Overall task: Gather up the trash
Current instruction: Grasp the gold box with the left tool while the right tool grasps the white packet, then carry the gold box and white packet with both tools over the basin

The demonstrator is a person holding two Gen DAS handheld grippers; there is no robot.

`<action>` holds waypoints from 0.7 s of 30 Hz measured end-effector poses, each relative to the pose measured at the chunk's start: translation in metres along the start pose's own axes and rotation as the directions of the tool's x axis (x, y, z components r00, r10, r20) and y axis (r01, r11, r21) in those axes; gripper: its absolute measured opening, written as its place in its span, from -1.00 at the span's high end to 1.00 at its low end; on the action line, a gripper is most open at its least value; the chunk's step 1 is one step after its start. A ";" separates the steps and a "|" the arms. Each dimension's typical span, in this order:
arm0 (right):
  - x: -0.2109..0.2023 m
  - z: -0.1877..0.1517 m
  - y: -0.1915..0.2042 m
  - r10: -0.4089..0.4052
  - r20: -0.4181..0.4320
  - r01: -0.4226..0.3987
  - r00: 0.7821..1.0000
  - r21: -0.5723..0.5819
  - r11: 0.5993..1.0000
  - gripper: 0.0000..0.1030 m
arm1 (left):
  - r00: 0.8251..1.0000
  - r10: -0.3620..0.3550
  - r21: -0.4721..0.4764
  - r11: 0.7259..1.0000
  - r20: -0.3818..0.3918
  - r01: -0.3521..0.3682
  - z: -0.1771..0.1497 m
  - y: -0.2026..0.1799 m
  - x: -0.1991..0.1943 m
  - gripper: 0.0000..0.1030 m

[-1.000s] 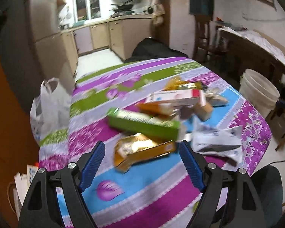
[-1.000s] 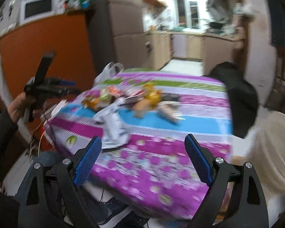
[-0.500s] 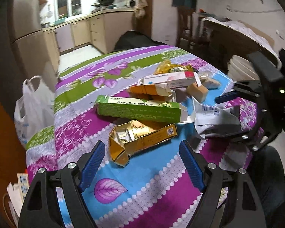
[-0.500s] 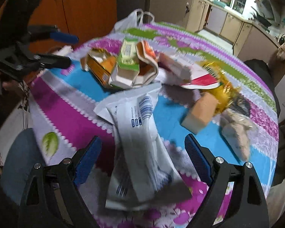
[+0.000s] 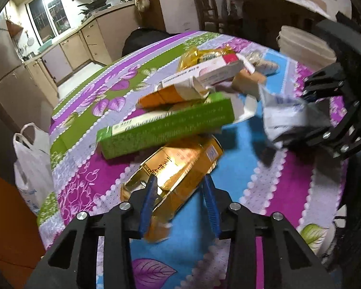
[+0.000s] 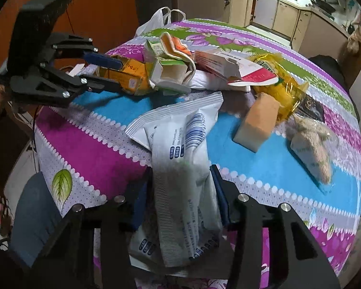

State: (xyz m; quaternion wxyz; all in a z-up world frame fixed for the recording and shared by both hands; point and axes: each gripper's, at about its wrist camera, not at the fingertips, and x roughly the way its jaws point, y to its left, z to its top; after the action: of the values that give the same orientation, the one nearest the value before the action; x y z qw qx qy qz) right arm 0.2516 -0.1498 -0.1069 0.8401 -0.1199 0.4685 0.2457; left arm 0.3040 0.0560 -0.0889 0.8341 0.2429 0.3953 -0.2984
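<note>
Trash lies piled on a table under a flowered cloth (image 5: 276, 187). My left gripper (image 5: 179, 192) is closing, and its blue pads press both sides of a gold box (image 5: 180, 166) at the near end of the pile. In the right wrist view the left gripper (image 6: 119, 74) clamps that gold box (image 6: 132, 72). My right gripper (image 6: 180, 192) is closing too, and it squeezes a white wrapper (image 6: 180, 134) with a barcode near the table's edge. In the left wrist view the right gripper (image 5: 291, 120) pinches the crumpled white wrapper (image 5: 284, 110).
A green box (image 5: 166, 125), an orange box (image 5: 161, 97), a white-and-red box (image 5: 204, 72) and a yellow wrapper (image 5: 199, 55) lie behind the gold box. A tan block (image 6: 257, 122) and a beige packet (image 6: 310, 149) lie to the right. A white plastic bag (image 5: 29, 163) hangs at the table's side; a white bucket (image 5: 300, 43) stands beyond.
Both grippers came down onto the table. The left jaws narrowed from wide open onto the gold box. The right jaws narrowed onto the white wrapper, which now looks crumpled.
</note>
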 end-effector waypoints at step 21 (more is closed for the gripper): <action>-0.083 -0.030 0.003 -0.027 0.275 -0.042 0.961 0.242 0.969 0.34 | 0.975 0.049 -0.303 0.953 0.218 0.020 -0.011 -0.065 -0.093 0.67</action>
State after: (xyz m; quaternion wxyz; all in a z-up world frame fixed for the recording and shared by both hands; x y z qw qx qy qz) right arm 0.1916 -0.1854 -0.0526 0.9045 0.0223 0.3742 0.2034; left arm 0.2060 0.0457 -0.0317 0.9027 0.0798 0.3384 -0.2533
